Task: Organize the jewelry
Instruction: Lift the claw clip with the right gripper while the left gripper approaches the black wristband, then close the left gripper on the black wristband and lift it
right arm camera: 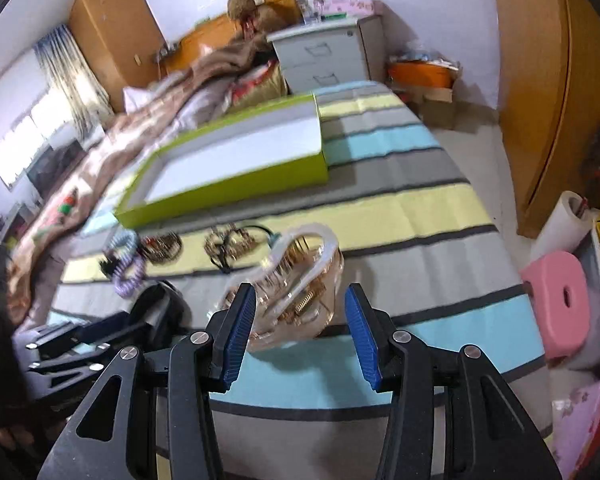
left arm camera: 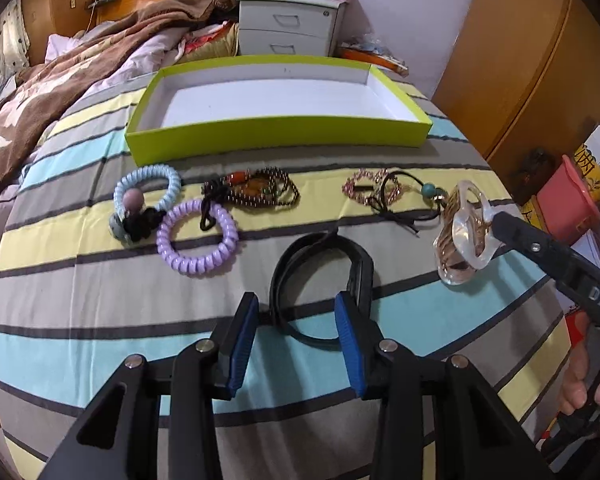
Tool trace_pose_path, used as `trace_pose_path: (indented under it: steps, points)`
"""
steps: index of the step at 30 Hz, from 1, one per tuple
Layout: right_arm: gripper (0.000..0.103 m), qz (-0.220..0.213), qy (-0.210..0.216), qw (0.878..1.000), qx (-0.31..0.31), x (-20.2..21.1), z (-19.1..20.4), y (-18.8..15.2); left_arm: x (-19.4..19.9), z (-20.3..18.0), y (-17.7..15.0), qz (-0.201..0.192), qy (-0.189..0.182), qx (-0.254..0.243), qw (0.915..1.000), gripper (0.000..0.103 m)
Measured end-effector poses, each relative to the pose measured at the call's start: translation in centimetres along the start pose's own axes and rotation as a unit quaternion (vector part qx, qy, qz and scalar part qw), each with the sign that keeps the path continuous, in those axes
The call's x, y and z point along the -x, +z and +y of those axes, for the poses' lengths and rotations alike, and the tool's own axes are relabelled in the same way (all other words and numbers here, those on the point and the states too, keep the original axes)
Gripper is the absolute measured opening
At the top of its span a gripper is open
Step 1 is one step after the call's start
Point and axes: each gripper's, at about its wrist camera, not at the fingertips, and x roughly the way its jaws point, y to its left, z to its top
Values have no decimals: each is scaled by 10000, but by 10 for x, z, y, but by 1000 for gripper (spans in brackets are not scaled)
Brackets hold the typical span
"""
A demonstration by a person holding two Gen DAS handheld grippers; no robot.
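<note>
The left gripper is closest, its blue pads spread apart and hovering over the black headband that lies flat on the striped bedspread. One side of the band sits between the pads, and I cannot tell whether either pad touches it. The headband's open ends point toward the gripper and its curved top points toward the green box.

The green box is the largest piece here, a shallow tray with a white inside, long side running across the bed, open and facing up. Everything else lies on the gripper's side of it.

Just below the box runs a loose row. From the box's left corner: a blue coil hair tie with a dark bobble, a purple coil hair tie touching it, a beaded bracelet bundle under the box's middle, then a pink chain bracelet crossed by a black cord with a teal bead.

Below the box's right corner is the clear hair claw, with gold teeth and spring. The right gripper has it between spread pads; the left pad seems to meet the claw, the right pad stands clear. The claw's long axis runs away from that gripper, arched end pointing toward the box, and it looks tilted up rather than flat.
</note>
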Motion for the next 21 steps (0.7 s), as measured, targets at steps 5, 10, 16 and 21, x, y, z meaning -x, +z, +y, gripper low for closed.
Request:
trace_pose_path:
  steps: [5, 10, 16, 21]
  points:
    - [35, -54, -229, 9996, 140, 1, 2, 2, 1, 3, 0, 11, 22, 4, 10000, 40]
    - [30, -68, -286, 9990, 331, 0, 6, 1, -6, 5, 2, 21, 392, -89, 9992, 40]
    - [18, -68, -497, 9971, 574, 2, 13, 0, -9, -1, 3, -20, 575, -315, 9978, 40]
    - [11, -147, -532, 9964, 647, 9, 7, 1, -7, 0, 4, -8, 452, -318, 9985, 20]
